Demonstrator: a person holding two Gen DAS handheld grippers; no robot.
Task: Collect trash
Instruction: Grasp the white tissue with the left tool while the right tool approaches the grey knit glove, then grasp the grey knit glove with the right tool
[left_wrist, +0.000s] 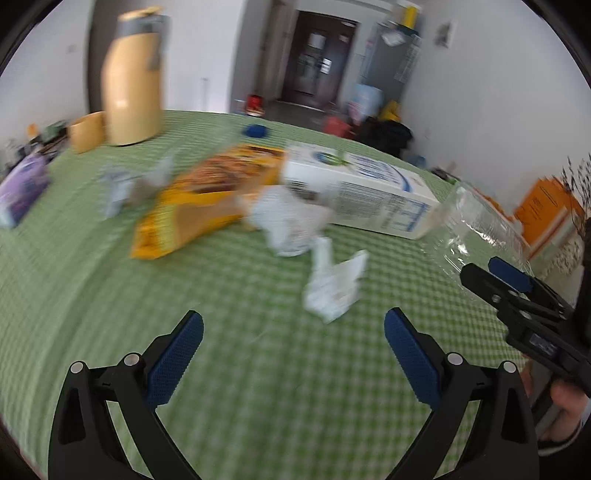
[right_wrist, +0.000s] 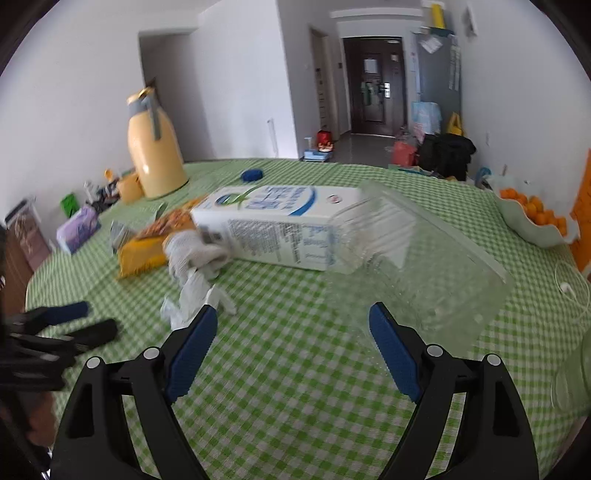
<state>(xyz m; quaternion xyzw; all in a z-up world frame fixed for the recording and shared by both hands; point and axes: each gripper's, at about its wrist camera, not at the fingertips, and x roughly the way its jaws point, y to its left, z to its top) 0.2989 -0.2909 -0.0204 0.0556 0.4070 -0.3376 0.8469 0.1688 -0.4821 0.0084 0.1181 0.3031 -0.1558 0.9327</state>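
Trash lies on a green checked tablecloth (left_wrist: 240, 302). A white milk carton (left_wrist: 354, 188) lies on its side, also in the right wrist view (right_wrist: 273, 225). A yellow snack bag (left_wrist: 199, 203) lies left of it. Crumpled white paper (left_wrist: 288, 221) and a smaller scrap (left_wrist: 332, 284) lie in front. A clear plastic container (right_wrist: 417, 266) lies at the carton's right end. My left gripper (left_wrist: 293, 350) is open and empty, just short of the small scrap. My right gripper (right_wrist: 291, 347) is open and empty, near the clear container and crumpled paper (right_wrist: 195, 266).
A yellow thermos jug (right_wrist: 153, 155) and a yellow cup (left_wrist: 86, 131) stand at the far left. A purple tissue pack (left_wrist: 22, 190) lies at the left edge. A blue cap (right_wrist: 252, 174) lies far back. A bowl of oranges (right_wrist: 535, 218) sits at the right.
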